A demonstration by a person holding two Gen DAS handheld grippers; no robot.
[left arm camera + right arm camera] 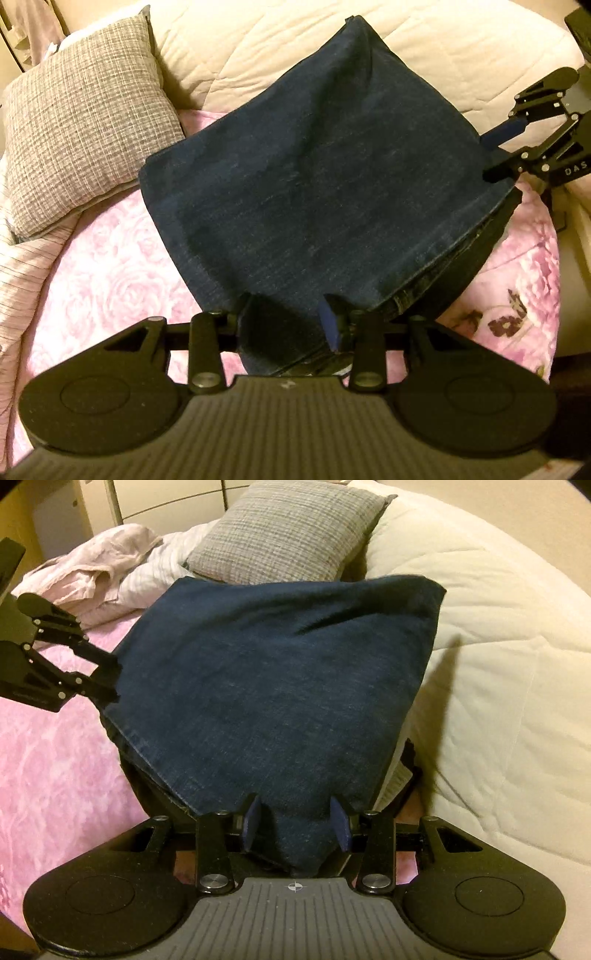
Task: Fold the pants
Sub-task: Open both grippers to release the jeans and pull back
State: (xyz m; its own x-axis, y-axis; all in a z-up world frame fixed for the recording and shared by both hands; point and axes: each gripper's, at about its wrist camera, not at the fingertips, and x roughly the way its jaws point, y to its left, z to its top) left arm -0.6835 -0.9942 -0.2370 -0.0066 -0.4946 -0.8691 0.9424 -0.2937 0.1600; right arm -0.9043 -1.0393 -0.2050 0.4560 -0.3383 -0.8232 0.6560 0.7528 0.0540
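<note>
Dark blue denim pants lie folded into a broad panel across the bed, and the near edge is lifted, with shadow beneath it. My left gripper is shut on the near hem corner, with denim bunched between its blue pads. In the same view the right gripper grips the pants' right edge. In the right wrist view the pants fill the middle. There my right gripper is shut on a bunch of denim, and the left gripper bites the left edge.
A grey woven pillow lies just beyond the pants. A cream quilt covers the far side, and a pink floral sheet lies beneath. Rumpled pale pink cloth is heaped beside the pillow.
</note>
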